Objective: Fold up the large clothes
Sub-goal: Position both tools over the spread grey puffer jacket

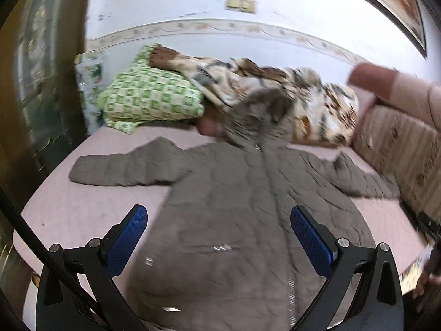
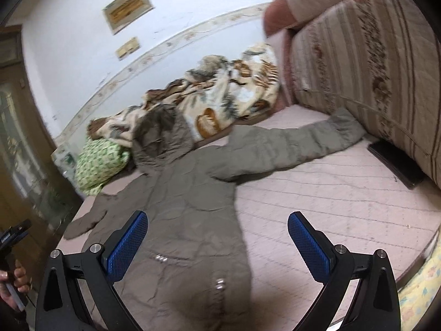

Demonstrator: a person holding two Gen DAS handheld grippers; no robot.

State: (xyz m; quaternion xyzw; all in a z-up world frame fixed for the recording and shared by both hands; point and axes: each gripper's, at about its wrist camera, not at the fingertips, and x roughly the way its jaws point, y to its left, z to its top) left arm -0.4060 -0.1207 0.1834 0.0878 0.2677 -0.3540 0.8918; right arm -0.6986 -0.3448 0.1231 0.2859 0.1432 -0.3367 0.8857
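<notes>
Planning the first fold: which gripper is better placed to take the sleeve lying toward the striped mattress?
Right, probably. The open right gripper looks straight along the grey-brown quilted coat's outstretched sleeve. The open left gripper hovers over the coat's body, nearer the opposite sleeve.

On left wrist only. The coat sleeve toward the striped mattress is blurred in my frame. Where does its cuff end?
Observer: The grey coat has that sleeve stretched out flat, and the cuff reaches the base of the striped mattress.
Operator: Anything on the bed near it?
Observer: A dark flat object lies along the mattress foot, apart from the cuff.
Operator: Right side status?
Observer: The right hand-held gripper is open and empty, above the coat's lower edge.
</notes>
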